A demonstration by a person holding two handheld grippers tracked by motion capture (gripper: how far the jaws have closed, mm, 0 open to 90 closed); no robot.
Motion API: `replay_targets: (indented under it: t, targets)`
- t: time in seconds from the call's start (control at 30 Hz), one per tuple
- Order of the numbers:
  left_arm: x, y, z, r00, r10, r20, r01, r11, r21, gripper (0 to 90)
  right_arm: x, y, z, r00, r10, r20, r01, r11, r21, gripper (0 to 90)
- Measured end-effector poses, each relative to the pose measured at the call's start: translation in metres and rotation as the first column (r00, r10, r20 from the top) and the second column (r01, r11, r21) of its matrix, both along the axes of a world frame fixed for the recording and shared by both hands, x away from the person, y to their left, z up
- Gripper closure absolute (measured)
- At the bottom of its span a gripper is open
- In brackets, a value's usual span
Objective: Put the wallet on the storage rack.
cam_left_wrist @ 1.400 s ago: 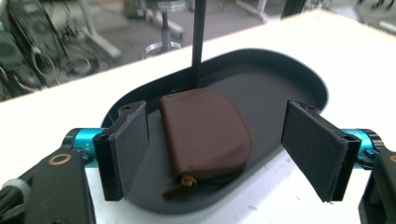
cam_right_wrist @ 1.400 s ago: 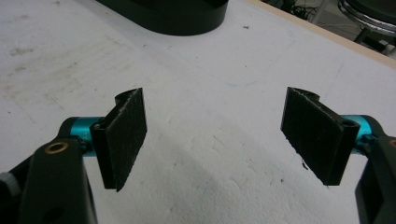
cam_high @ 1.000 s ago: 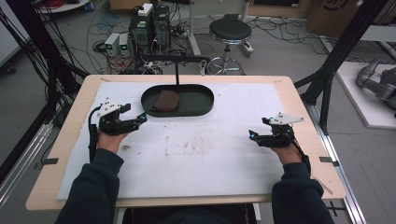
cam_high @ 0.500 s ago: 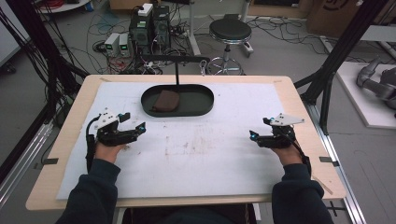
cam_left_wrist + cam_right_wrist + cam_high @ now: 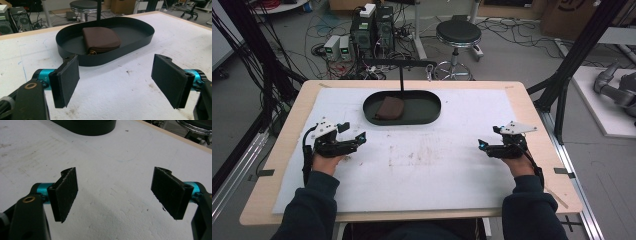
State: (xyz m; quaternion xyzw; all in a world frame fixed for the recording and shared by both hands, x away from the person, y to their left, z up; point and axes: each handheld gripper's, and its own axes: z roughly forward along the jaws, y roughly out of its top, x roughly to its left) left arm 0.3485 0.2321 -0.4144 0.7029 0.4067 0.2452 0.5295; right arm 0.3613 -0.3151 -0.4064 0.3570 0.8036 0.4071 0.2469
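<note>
1. A brown zipped pouch (image 5: 101,39) lies flat in the left half of a black oval tray (image 5: 140,42); in the gripper's own view its zip pull faces the near wall of the tray.
2. The tray (image 5: 422,114) stands at the far middle of the surface (image 5: 437,190), a white foam sheet over a wooden top, within reach of either hand.
3. The left gripper (image 5: 356,138) hovers near the tray's left end, pointed up and right toward it. Its fingers (image 5: 65,80) stand wide apart and hold nothing, and their gap frames the pouch, which suggests a reach for it is being lined up.
4. The right gripper (image 5: 482,146) sits well apart, near the right edge of the white sheet, pointing left across the surface. Its fingers (image 5: 65,192) are likewise spread and empty, over bare foam, with the tray's end at the top of its view; it looks parked in waiting.
5. A person's forearms in dark sleeves (image 5: 314,210) enter from the near edge, one hand behind each gripper.
6. Beyond the surface, a black stool (image 5: 458,34), computer boxes (image 5: 372,25) and loose cables crowd the floor.
</note>
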Motion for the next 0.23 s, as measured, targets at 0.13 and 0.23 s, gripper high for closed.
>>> replay_targets:
  t: [0.13,0.23]
  targets:
    - [0.0006,0.0006,-0.0004,1.0000,0.005,-0.001,-0.005,1.0000,0.000,22.4,0.0008,-0.0003,-0.0006,1.0000,0.004,0.000,-0.004,1.0000,-0.002,22.0]
    - [0.0011,0.0006,-0.0008,1.0000,0.005,-0.001,-0.005,1.0000,-0.004,22.4,0.0012,-0.0003,-0.0008,1.0000,0.003,-0.002,-0.003,1.0000,0.006,22.0]
